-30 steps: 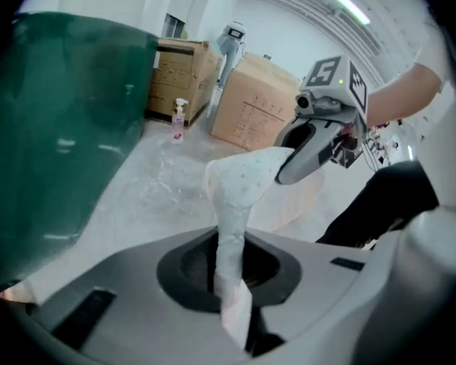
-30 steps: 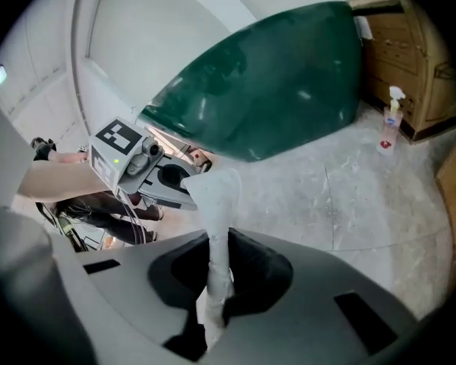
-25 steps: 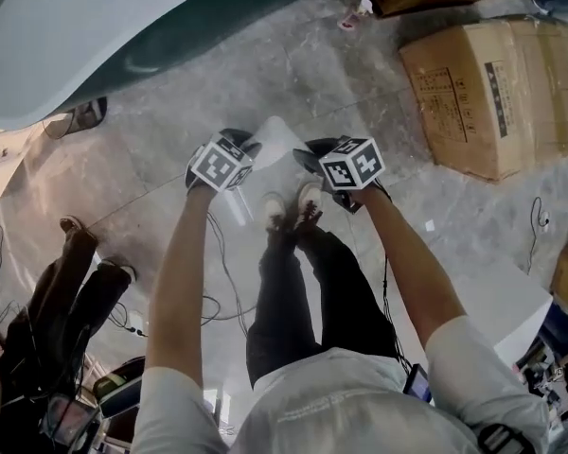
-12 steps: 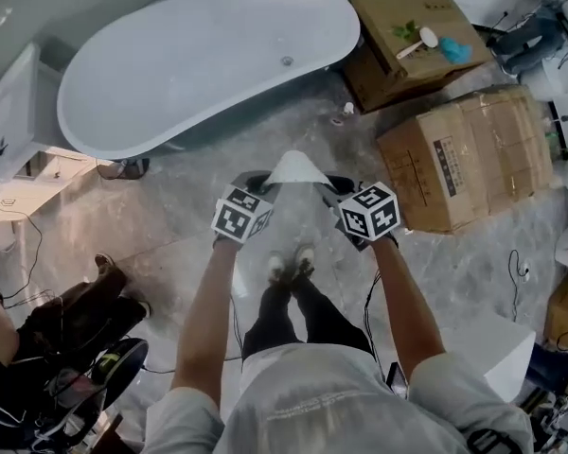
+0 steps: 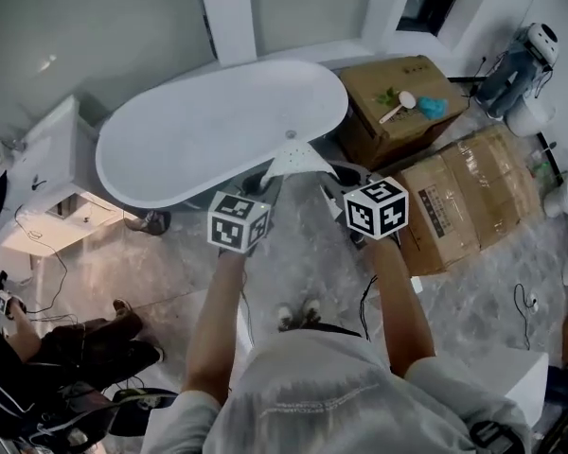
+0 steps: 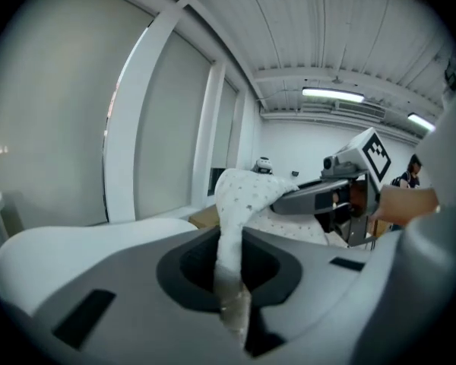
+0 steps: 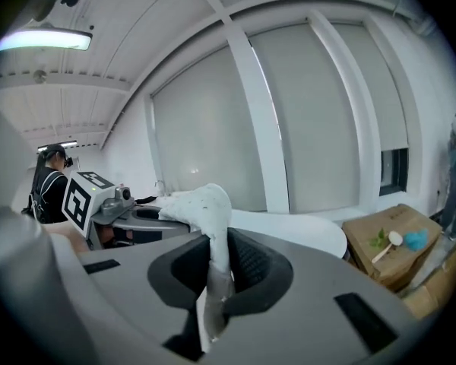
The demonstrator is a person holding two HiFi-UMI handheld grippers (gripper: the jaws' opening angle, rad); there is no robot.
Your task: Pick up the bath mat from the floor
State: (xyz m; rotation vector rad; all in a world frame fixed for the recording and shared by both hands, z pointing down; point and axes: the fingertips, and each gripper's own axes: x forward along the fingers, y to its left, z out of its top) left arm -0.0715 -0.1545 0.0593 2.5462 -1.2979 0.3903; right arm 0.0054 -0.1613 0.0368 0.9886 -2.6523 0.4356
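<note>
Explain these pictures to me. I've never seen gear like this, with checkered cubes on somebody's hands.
A person holds a two-jaw gripper in each hand; the checkered cubes are part of them. One picture comes from a camera on the person's head, looking down; the other two from cameras riding on the grippers. The left gripper and right gripper each pinch an edge of the white bath mat, holding it above the floor near a white bathtub. Cardboard boxes lie to the right.

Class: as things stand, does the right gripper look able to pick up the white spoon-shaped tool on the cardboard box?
Probably not. The right gripper is shut on the bath mat, shared with the left gripper, so its jaws are taken, though the tool lies uncovered on the box.
</note>
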